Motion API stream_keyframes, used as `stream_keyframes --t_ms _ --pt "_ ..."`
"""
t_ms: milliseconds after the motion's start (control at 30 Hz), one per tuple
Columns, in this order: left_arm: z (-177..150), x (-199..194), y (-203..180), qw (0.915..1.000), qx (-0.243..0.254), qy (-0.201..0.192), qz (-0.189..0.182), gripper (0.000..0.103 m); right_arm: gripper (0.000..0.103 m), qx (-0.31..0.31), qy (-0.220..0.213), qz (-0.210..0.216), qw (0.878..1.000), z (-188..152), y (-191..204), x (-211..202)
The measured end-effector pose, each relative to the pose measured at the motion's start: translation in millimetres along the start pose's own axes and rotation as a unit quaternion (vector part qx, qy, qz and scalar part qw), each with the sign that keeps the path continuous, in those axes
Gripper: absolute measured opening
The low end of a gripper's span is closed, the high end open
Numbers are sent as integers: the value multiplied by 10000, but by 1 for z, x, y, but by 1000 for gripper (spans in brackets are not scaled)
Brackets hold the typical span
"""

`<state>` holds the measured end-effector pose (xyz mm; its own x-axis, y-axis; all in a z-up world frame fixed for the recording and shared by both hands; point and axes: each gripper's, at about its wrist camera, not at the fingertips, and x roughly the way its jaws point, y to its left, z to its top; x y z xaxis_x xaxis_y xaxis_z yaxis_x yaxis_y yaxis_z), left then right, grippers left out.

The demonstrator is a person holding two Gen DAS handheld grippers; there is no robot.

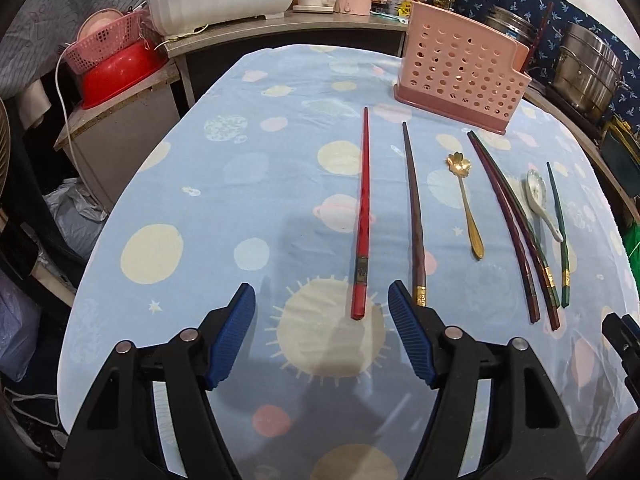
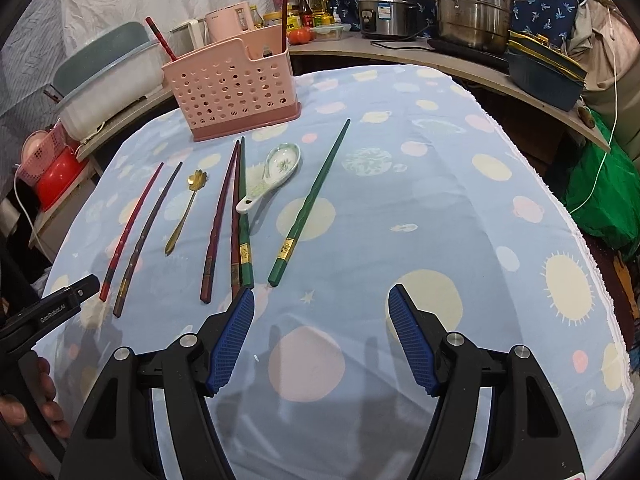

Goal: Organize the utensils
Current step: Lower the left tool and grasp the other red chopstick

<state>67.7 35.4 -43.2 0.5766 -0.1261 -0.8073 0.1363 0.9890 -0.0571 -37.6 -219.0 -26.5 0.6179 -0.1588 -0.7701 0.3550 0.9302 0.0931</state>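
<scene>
Both my left gripper [image 1: 322,298] and right gripper [image 2: 322,300] gape empty above the tablecloth [image 2: 420,208]; chopsticks [image 2: 310,200] and spoons [image 2: 276,170] lie before the pink holder [image 2: 232,92].

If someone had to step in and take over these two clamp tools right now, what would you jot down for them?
Left gripper: open, empty, above the near end of the red chopstick.
Right gripper: open, empty, near the green chopstick.
On the cloth: six chopsticks, a gold spoon and a ceramic spoon, all loose.
Done: two chopsticks already stand in the pink holder.
Left: everything on the cloth probably goes into the holder.
</scene>
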Motion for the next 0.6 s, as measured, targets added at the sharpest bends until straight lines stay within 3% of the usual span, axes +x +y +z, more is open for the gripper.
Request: stream_keyframes --t_ms 267,600 --pt "2 19 -9 9999 144 87 -26 46 67 -28 41 12 10000 3 3 7" --pt "5 23 -17 9994 327 50 -38 10 47 21 159 30 9999 17 8 29"
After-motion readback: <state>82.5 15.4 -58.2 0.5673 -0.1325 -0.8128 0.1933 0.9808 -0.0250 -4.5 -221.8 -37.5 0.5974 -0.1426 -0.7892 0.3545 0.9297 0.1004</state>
